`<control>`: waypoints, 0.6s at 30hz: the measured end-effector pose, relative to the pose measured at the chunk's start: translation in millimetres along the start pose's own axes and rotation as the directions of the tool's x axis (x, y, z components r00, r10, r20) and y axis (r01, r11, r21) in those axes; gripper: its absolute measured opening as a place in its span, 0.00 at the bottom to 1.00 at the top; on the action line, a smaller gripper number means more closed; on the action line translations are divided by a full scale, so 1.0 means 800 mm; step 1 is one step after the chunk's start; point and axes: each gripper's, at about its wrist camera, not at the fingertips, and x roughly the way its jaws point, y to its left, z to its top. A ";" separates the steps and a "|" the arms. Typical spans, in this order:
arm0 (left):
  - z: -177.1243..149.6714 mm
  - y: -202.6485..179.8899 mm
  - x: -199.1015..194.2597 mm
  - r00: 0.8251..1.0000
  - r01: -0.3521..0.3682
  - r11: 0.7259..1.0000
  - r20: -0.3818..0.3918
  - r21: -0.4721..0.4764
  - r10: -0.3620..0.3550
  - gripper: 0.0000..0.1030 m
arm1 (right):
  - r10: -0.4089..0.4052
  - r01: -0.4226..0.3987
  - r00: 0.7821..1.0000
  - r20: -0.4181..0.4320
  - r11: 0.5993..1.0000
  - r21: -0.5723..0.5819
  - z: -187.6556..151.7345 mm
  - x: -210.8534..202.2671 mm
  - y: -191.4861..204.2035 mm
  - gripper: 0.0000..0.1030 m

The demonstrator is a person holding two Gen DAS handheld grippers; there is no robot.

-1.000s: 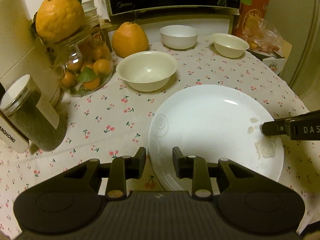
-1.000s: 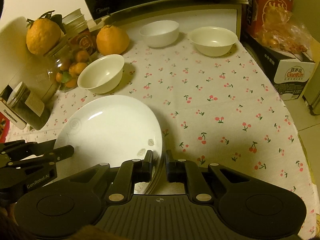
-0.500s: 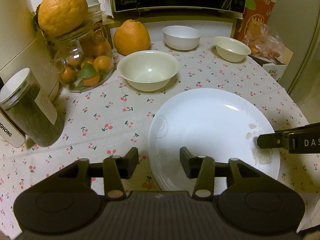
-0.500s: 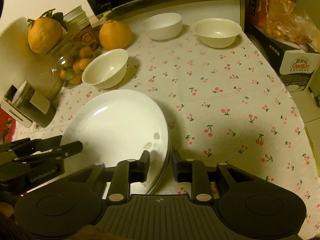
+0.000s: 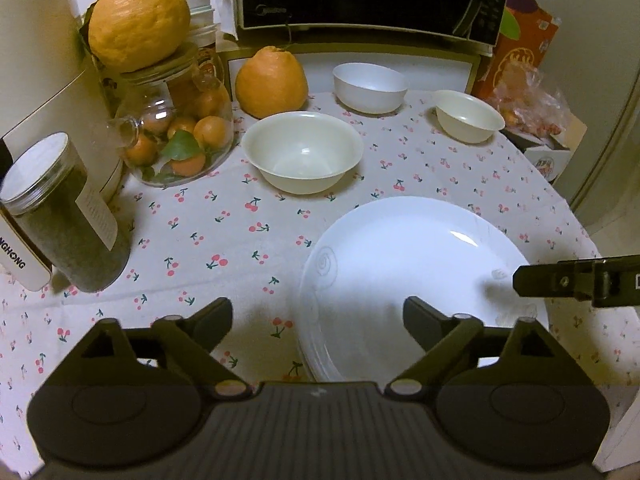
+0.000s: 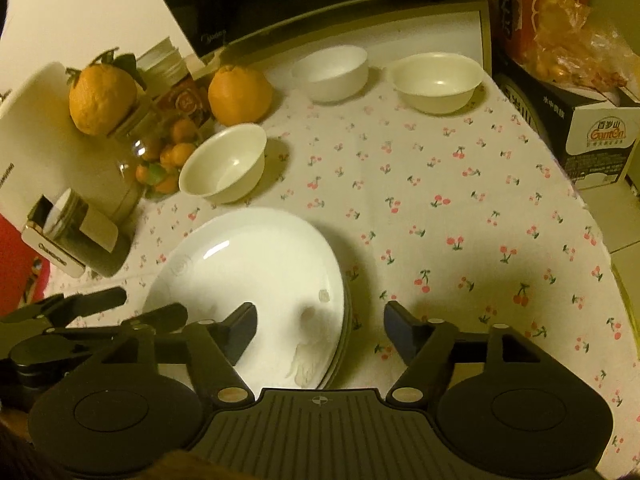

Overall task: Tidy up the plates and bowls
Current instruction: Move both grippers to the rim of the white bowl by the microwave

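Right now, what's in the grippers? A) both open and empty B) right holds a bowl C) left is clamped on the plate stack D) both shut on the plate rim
A: the left gripper and the right gripper both show wide-spread jaws with nothing between them; the plate stack lies on the cherry-print tablecloth.

The left gripper (image 5: 318,320) was matte black, with 2 angular fingers (image 5: 212,316), brass-coloured pivot pins and a ribbed housing flanked by 2 round discs. The right gripper (image 6: 320,330) matched it, a small crosshair mark on its ribbed housing and bluish inner finger pads (image 6: 244,330).
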 end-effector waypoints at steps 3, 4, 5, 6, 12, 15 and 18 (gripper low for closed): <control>0.004 0.001 -0.001 1.000 -0.003 1.000 -0.004 -0.016 0.003 0.97 | -0.002 0.002 1.000 0.011 1.000 0.021 0.007 -0.004 -0.006 0.81; 0.006 0.001 -0.001 1.000 -0.008 1.000 -0.010 -0.018 0.008 0.97 | 0.000 -0.001 1.000 0.011 1.000 0.029 0.010 -0.004 -0.009 0.82; 0.008 0.000 0.000 1.000 -0.015 1.000 -0.017 -0.020 0.015 0.98 | 0.003 -0.004 1.000 0.011 0.999 0.040 0.014 -0.005 -0.012 0.83; 0.012 0.000 0.000 0.999 -0.026 0.999 -0.026 -0.025 0.026 0.99 | 0.006 -0.006 1.000 0.011 0.999 0.049 0.018 -0.005 -0.014 0.84; 0.036 0.003 -0.002 0.999 -0.026 0.996 -0.024 -0.080 0.024 1.00 | 0.015 -0.017 0.999 0.029 0.996 0.091 0.044 -0.005 -0.027 0.87; 0.052 0.002 -0.002 1.000 -0.026 0.995 -0.016 -0.100 0.025 1.00 | 0.026 -0.030 0.999 0.036 0.993 0.116 0.059 -0.003 -0.034 0.87; 0.068 0.000 0.000 1.000 -0.018 0.993 -0.016 -0.119 0.017 1.00 | 0.036 -0.042 0.998 0.045 0.990 0.135 0.076 0.001 -0.040 0.87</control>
